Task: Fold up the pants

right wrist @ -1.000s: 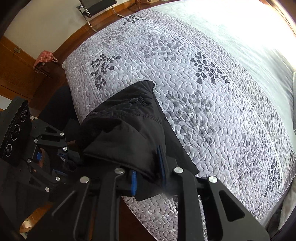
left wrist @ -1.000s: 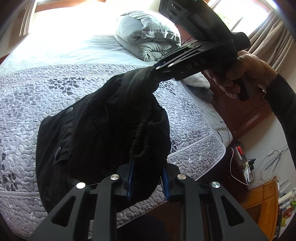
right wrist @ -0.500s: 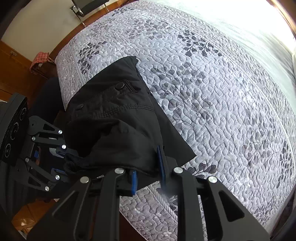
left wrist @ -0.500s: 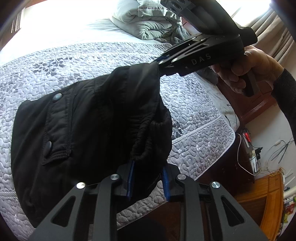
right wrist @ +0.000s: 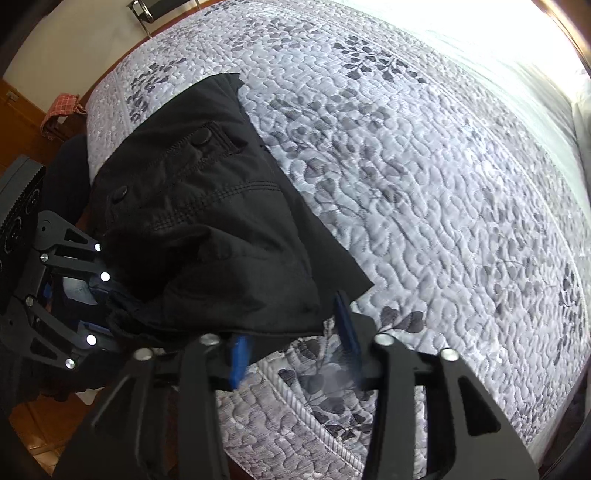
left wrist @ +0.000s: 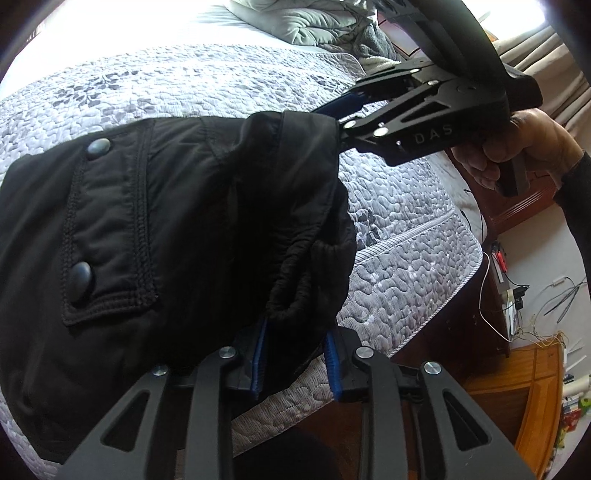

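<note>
On the near edge of a bed with a grey quilted bedspread (right wrist: 424, 192) lies one pair of black pants (left wrist: 166, 229), folded into a thick bundle, its buttoned pocket flap at 9 o'clock in the left wrist view. Left gripper (left wrist: 295, 360), at 6 o'clock in that view: blue pads clamped on a gathered fold of the fabric, jaws easing slightly wider. Right gripper (right wrist: 295, 341), at 6 o'clock in its own view and at 2 o'clock in the left view: jaws opening, blue pads spread apart, the pants' edge just over the left pad with no pressure visible. A hand (left wrist: 517, 147) grips its handle. At 12 o'clock in the left view, a folded grey duvet (left wrist: 306, 22).
</note>
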`<state>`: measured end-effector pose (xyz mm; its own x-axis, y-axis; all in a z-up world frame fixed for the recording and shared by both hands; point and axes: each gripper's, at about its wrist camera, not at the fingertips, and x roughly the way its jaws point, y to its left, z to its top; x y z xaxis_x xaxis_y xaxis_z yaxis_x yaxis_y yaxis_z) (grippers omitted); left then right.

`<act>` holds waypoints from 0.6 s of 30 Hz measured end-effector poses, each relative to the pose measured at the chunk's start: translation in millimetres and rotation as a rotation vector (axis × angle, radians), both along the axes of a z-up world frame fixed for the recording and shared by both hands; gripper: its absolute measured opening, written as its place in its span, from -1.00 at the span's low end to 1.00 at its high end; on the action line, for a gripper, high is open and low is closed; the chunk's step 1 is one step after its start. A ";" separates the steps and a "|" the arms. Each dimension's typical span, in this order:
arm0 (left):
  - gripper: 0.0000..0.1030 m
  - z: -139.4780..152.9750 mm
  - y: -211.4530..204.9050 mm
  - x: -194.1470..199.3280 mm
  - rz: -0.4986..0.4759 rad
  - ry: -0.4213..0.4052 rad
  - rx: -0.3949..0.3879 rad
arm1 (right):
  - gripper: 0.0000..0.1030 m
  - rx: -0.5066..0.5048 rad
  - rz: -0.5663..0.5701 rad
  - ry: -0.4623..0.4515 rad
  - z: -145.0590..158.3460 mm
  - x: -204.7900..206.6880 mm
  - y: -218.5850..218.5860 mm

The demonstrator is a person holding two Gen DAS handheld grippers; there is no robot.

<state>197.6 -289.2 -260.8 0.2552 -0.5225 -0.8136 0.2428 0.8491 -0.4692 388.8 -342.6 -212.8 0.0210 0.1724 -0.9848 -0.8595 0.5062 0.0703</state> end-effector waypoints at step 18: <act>0.48 19.7 50.8 -20.9 0.013 -0.043 -0.200 | -0.74 0.378 -0.387 0.008 27.2 -41.7 -37.3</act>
